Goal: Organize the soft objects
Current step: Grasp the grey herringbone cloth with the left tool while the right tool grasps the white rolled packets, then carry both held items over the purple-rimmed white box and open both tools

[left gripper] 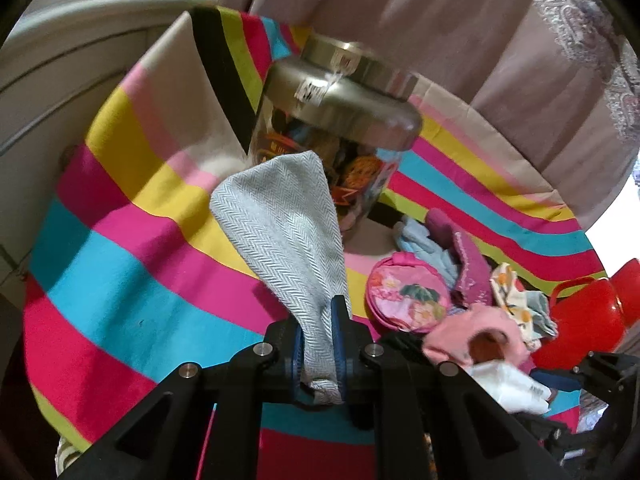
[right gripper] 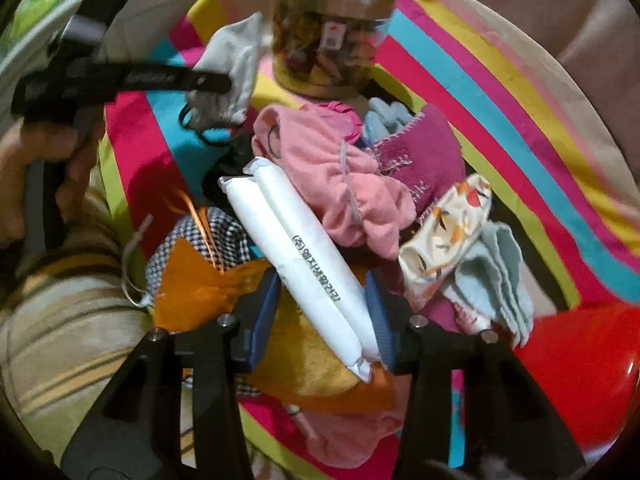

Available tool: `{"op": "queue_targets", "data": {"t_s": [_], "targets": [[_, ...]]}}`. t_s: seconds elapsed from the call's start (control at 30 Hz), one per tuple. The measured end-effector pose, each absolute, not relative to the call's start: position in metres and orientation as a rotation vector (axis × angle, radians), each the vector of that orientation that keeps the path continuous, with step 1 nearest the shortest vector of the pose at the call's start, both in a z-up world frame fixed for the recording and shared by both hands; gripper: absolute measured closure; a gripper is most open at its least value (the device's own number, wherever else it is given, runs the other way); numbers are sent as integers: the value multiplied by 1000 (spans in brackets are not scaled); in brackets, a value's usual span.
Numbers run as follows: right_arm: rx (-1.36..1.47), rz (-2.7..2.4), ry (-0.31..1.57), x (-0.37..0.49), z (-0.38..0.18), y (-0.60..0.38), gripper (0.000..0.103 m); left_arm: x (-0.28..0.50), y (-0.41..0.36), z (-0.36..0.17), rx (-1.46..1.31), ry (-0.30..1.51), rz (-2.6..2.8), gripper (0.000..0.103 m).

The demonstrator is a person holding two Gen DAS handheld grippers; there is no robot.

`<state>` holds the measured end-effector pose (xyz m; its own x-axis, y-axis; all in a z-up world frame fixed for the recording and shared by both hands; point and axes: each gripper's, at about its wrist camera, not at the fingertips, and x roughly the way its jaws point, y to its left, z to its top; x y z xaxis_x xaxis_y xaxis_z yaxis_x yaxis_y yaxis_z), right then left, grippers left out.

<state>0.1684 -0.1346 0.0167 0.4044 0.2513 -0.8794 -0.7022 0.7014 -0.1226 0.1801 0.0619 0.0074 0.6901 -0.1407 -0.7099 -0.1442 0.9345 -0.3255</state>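
1 glass jar (right gripper: 326,40) w/ metal lid, 1 red container (right gripper: 576,364), 1 striped sheet (left gripper: 120,240). 1 grey herringbone cloth (left gripper: 286,236), 1 round pink pouch (left gripper: 408,300), 2 white tube packs (right gripper: 308,264). 1 orange cloth (right gripper: 192,288), 1 checked cloth (right gripper: 208,228), 1 magenta felt piece (right gripper: 428,156), 1 patterned white sock (right gripper: 444,236).

Pale mauve curtains (left gripper: 460,32) behind a bright striped bedspread (left gripper: 120,220), white curved furniture edge (left gripper: 80,20) at left.

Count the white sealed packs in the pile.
2: the white packs lie side by side across the pile's middle, between the right gripper fingers, over orange cloth. More may be buried.
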Motion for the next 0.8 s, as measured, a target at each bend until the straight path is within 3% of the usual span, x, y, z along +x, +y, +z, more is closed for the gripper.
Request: {"op": "queue_targets", "data": {"t_s": [0.33, 0.8], "targets": [[-185, 548, 936, 136, 38, -193, 67, 148, 59, 29, -355, 734, -10, 90], [112, 436, 883, 68, 50, -269, 67, 79, 3, 55, -321, 722, -189, 90]]}}
